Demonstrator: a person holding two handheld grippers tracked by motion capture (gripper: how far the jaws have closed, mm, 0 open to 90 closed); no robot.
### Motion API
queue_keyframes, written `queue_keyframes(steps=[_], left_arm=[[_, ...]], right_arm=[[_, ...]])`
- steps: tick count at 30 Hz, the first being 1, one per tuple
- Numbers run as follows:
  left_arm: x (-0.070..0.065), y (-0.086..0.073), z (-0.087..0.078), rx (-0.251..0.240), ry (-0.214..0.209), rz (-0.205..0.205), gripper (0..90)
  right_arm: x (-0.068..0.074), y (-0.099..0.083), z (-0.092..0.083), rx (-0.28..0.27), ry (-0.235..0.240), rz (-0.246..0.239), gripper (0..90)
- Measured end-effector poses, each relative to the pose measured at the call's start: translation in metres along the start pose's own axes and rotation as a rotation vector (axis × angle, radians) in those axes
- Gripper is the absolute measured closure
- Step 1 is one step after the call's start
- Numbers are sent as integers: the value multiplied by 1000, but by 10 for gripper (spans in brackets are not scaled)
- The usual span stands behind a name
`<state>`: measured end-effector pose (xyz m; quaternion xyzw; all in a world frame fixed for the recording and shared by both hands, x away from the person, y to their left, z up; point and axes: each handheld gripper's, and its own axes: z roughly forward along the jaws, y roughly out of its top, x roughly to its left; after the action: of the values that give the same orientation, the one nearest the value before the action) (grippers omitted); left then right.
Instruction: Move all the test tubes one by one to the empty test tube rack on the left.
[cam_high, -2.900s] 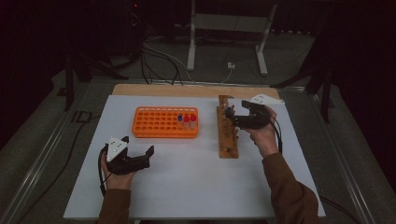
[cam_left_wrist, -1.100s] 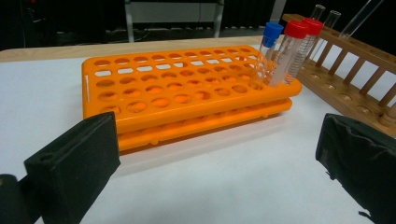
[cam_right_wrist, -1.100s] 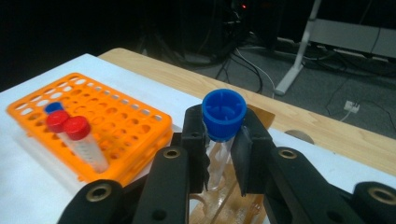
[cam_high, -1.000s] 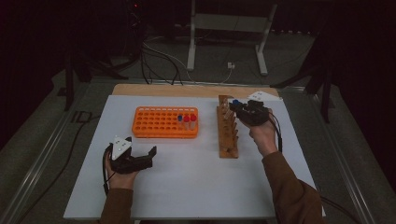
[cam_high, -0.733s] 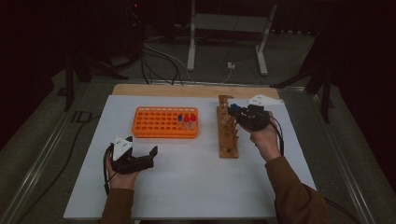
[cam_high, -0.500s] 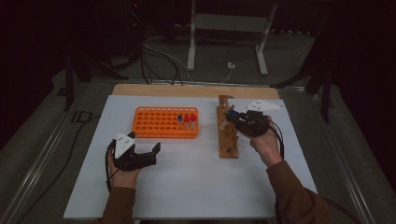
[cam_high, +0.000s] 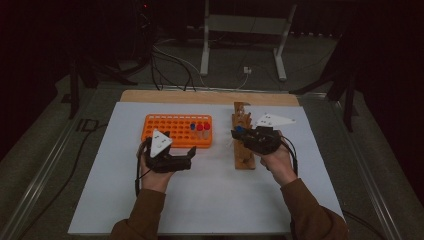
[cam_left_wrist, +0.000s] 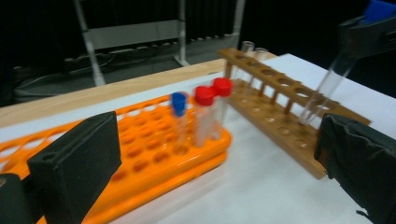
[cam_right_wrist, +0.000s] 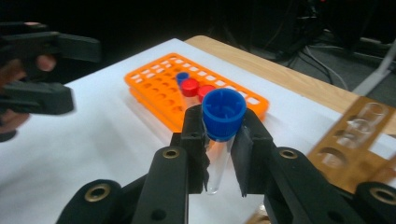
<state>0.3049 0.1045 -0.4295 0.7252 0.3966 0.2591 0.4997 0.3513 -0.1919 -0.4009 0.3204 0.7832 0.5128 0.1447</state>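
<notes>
Status from my end: right gripper (cam_right_wrist: 219, 154) is clamped on a blue-capped test tube (cam_right_wrist: 223, 122), pads pinching the glass just under the cap. Tube hangs clear of the table, tilted, its lower end over the wooden rack (cam_high: 243, 141) near the rack's middle holes; I can't tell from the left gripper view whether the tip touches the wood. In the high view that gripper (cam_high: 239, 134) sits over the rack, hand coming in from the right side.

Left gripper (cam_high: 186, 156) is released, jaws wide apart, nothing between them. It hovers just in front of the orange rack (cam_high: 165, 126), pointing toward the wooden one.

Orange rack carries one blue-capped tube (cam_left_wrist: 179, 119) and two red-capped tubes (cam_left_wrist: 213, 109) grouped at its right end. Both racks stand on the white table sheet (cam_high: 210, 200), near each other but apart.
</notes>
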Motion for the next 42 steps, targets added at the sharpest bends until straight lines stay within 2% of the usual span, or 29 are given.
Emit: queue_keyframes(steps=[4,6,9,14,17,22,28,34,37,42], left_arm=[[-14,5,15,21,-46,30,11],[-23,6,21,22,-50,60,14],[-34,8,29,18,-59,93,65],[-49,10,40,7,-67,121,169],[-55,9,45,6,-67,144,285],[-57,7,50,18,-81,166,456],[-57,8,51,7,-115,164,613],[-58,9,50,3,-147,167,691],[-57,8,50,4,-149,166,744],[-56,8,50,2,-155,169,769]], right_arm=[[6,1,3,-8,24,7,762],[8,2,5,-6,32,2,762],[11,2,9,-2,46,9,762],[15,3,14,0,60,19,762],[17,3,16,-1,70,24,761],[16,3,18,-7,93,49,761],[18,2,19,-1,103,46,761],[19,1,21,3,109,46,761],[19,1,22,4,113,47,762],[19,2,21,-1,116,40,741]])
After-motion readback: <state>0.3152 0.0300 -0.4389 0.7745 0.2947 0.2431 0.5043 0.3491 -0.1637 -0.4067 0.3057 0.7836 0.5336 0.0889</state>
